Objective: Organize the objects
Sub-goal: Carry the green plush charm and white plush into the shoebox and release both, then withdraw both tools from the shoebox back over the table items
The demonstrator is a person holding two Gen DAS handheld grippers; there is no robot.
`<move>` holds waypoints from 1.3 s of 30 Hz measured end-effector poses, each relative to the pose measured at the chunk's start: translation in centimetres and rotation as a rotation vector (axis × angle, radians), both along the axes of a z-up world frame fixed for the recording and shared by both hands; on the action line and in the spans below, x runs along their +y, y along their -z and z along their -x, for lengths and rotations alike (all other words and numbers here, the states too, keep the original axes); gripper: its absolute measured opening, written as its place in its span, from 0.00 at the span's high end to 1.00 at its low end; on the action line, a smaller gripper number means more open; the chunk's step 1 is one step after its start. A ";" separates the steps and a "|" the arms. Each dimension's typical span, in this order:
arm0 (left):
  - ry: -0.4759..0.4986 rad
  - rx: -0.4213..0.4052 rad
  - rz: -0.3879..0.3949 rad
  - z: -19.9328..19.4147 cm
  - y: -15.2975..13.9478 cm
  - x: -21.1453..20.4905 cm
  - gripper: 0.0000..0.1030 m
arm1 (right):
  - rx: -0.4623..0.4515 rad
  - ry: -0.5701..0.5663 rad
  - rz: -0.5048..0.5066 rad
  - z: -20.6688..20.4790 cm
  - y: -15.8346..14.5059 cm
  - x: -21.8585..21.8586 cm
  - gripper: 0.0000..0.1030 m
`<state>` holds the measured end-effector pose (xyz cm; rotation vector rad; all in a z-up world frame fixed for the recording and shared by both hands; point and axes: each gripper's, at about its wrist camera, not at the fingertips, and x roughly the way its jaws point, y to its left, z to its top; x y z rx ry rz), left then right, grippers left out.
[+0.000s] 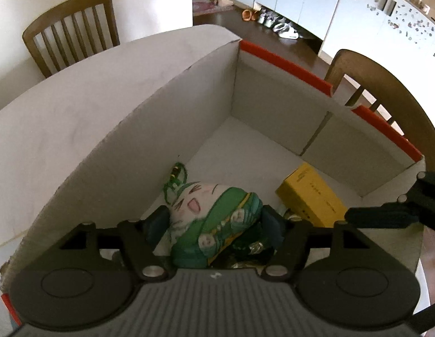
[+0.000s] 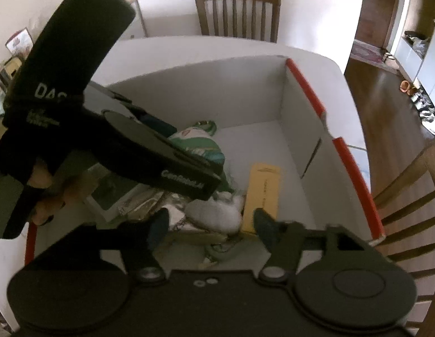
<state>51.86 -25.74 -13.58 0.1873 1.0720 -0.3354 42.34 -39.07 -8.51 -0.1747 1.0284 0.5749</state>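
Note:
A green and white plush doll (image 1: 214,213) with a smiling face sits between the fingers of my left gripper (image 1: 214,221), inside a white cardboard box (image 1: 150,129) with red-edged flaps. The fingers press its sides. In the right wrist view the left gripper (image 2: 189,151) reaches into the box (image 2: 217,90) over the doll (image 2: 202,143). My right gripper (image 2: 210,224) is open and empty above the box's near side, over a white soft item (image 2: 217,213). A yellow carton (image 1: 312,196) lies on the box floor, also in the right wrist view (image 2: 262,193).
Crinkled foil packets (image 2: 150,205) and other small items lie in the box's near part. The box stands on a white table (image 1: 63,106). Wooden chairs stand behind (image 2: 237,11) and to the right (image 1: 385,92). A dark wood floor with shoes (image 1: 279,25) lies beyond.

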 end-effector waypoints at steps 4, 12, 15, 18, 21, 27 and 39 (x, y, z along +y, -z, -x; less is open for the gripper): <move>-0.002 -0.014 0.013 0.5 -0.7 0.1 0.29 | -0.019 0.003 -0.015 0.7 -0.8 -0.5 0.36; -0.035 -0.076 0.055 2.7 -3.5 1.3 0.27 | -0.051 0.020 -0.053 1.5 -2.8 -1.5 0.31; -0.049 -0.109 0.068 3.7 -4.7 1.7 0.27 | -0.070 0.018 -0.078 2.1 -3.6 -1.9 0.24; -0.064 -0.149 0.092 5.3 -6.1 2.3 0.27 | -0.091 0.016 -0.100 2.9 -4.6 -2.0 0.17; -0.086 -0.179 0.111 6.6 -7.3 2.9 0.27 | -0.112 0.010 -0.111 3.9 -5.4 -1.9 0.08; -0.125 -0.228 0.125 9.3 -9.3 4.6 0.27 | -0.098 0.064 -0.162 5.2 -6.4 -2.2 0.01; -0.151 -0.270 0.179 16.0 -11.4 10.0 0.24 | -0.149 0.224 -0.227 8.4 -7.7 -1.2 0.01</move>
